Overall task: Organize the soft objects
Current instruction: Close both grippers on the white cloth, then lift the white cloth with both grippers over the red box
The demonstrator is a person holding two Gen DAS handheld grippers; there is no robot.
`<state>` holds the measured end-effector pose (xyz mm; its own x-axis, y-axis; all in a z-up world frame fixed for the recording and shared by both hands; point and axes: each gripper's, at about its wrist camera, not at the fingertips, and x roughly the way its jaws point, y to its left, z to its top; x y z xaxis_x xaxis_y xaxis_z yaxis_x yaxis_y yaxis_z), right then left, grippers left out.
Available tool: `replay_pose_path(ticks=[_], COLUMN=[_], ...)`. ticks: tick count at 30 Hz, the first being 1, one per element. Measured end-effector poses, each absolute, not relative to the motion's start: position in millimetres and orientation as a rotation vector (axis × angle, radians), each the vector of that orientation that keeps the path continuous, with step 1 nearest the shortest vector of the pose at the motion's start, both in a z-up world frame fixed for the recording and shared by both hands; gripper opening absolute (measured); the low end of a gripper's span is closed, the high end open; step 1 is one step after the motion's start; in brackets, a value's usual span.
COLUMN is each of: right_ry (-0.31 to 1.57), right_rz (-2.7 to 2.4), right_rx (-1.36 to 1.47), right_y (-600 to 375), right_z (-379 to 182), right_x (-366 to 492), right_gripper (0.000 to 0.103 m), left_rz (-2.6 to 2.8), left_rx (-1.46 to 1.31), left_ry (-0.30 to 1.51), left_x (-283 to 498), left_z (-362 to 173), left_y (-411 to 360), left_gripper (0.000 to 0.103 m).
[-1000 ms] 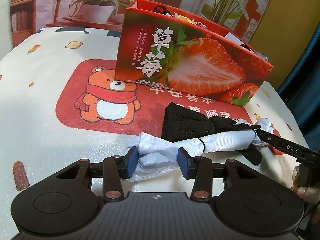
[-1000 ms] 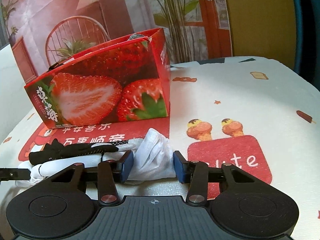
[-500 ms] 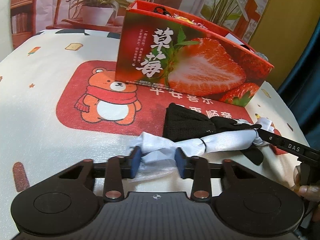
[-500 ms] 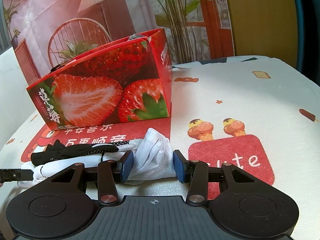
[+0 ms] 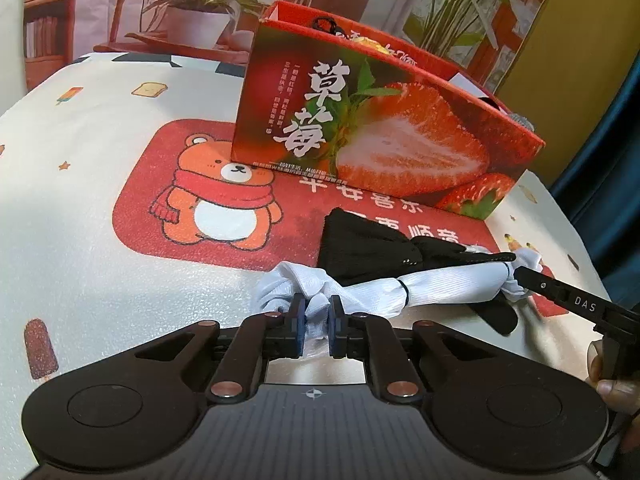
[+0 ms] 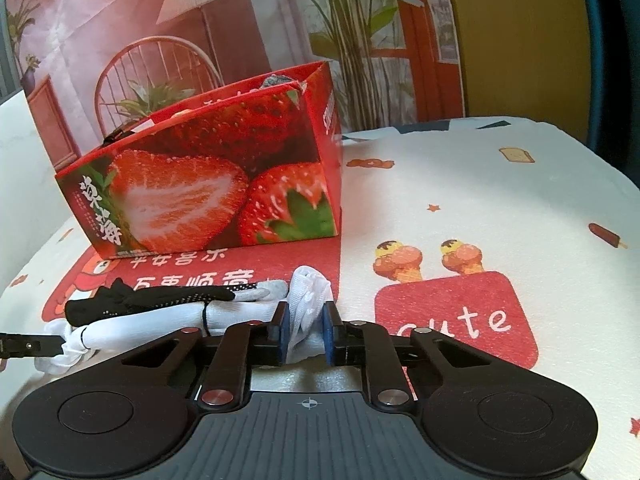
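A rolled white cloth [image 5: 436,286] tied with black bands lies on the printed tablecloth, in front of a red strawberry box [image 5: 384,136]. My left gripper [image 5: 317,322] is shut on the cloth's left end. My right gripper [image 6: 305,330] is shut on its other end; the cloth also shows in the right wrist view [image 6: 168,318]. A black sock-like cloth [image 5: 368,244] lies against the white cloth, between it and the box, and shows in the right wrist view [image 6: 136,300]. The box [image 6: 208,184] is open on top with some things inside.
The table [image 5: 80,240] has a cream cover with a bear print and red panels [image 6: 456,320]. Potted plants [image 5: 200,8] and a chair stand behind it. The right gripper's finger [image 5: 568,300] reaches in from the right in the left wrist view.
Both grippers have closed from open onto the two ends of the white cloth. The cloth has stayed in place on the table.
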<state>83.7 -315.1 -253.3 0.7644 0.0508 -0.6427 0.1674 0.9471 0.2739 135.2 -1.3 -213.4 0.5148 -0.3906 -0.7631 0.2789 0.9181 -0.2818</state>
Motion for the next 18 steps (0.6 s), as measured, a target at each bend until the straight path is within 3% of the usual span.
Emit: replay_pose_path(ticks=[18], right_ry=[0.462], right_rz=[0.010], right_rx=[0.287], right_y=[-318.4], right_z=[-160.8], right_x=[97.8], right_gripper=[0.010], left_rz=[-0.445], left_rx=[-0.136], left_ry=[0.626], left_x=[148.1], left_z=[-113.3], left_y=[-0.9], left_gripper=[0.009])
